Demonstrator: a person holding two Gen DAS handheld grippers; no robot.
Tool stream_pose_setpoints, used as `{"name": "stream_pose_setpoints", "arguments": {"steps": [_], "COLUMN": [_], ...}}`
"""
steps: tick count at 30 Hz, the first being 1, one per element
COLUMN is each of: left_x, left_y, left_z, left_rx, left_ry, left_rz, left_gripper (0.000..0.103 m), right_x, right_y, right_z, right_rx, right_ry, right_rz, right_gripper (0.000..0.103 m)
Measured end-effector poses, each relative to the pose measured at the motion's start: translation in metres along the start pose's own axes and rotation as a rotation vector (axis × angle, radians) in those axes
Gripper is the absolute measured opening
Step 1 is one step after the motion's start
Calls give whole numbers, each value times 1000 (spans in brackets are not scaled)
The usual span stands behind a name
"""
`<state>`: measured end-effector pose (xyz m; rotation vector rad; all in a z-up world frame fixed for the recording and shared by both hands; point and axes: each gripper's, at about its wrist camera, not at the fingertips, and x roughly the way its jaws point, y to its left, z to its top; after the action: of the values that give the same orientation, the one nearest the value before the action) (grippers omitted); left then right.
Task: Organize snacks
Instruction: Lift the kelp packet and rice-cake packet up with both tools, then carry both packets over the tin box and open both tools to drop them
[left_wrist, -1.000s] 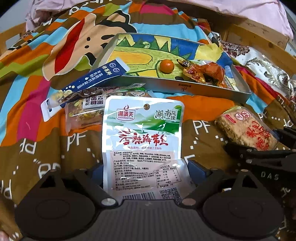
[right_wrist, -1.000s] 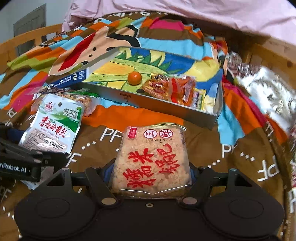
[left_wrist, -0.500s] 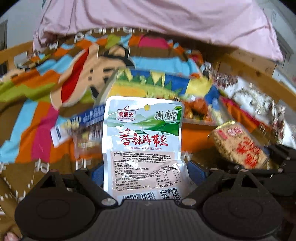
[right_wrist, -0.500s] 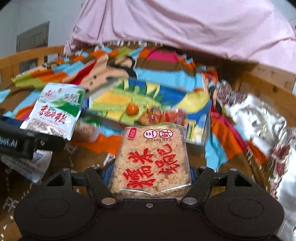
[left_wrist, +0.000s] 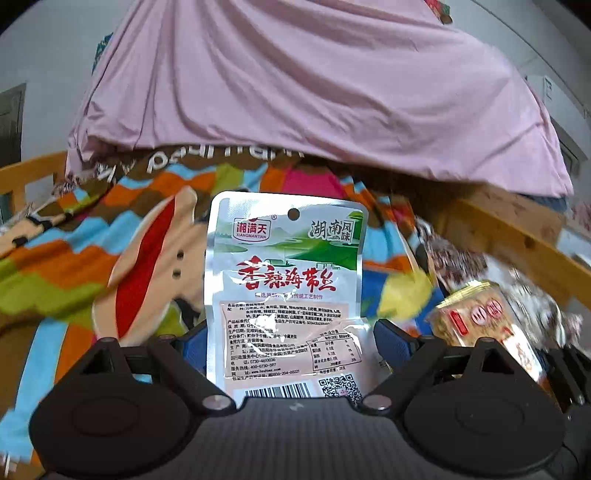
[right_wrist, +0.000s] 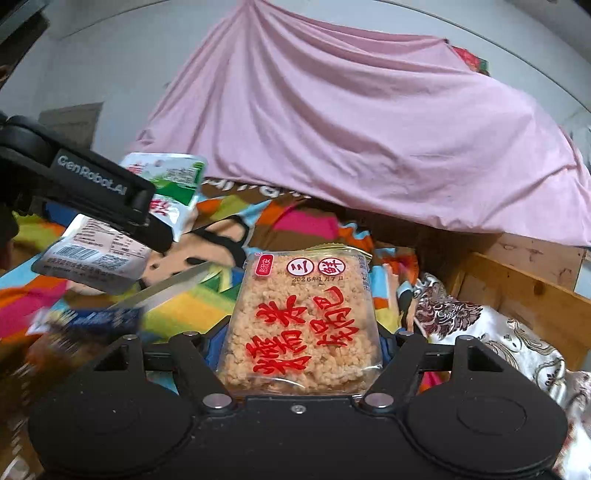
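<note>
Two packets hang above the bed: my left tongs (left_wrist: 291, 332) pinch the seaweed pouch (left_wrist: 286, 288), my right tongs (right_wrist: 301, 339) the rice-crisp pack (right_wrist: 301, 325); either slick wrapper could slip free.

Both cameras ride just behind their jaws, raised above the bed (left_wrist: 74, 258) and facing along it toward the pink sheet (right_wrist: 351, 129). Each looks close over its own packet. Both share the colourful blanket (right_wrist: 303, 225) and sheet.
</note>
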<state>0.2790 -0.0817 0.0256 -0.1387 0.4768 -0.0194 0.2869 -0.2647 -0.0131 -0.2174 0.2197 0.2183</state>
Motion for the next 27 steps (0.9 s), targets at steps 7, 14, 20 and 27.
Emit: {"name": "stream_pose_setpoints", "arguments": {"steps": [7,14,20,27], "left_x": [66,137,172,182], "left_y": [-11,4,19,28], "left_z": [27,28,15,5], "left_rx": [1,-49,-48,-37], "left_ry": [-28,55,135,182], "left_rz": [7,12,58,122], "left_gripper": [92,92,92,92], "right_x": [65,110,134,146], "right_y": [-21,-17,-2,9], "right_z": [9,2,-17,-30], "right_rx": [140,171,145,133], "right_ry": [-1,67,169,239], "right_rz": [6,45,90,110], "right_gripper": [73,73,73,73]}}
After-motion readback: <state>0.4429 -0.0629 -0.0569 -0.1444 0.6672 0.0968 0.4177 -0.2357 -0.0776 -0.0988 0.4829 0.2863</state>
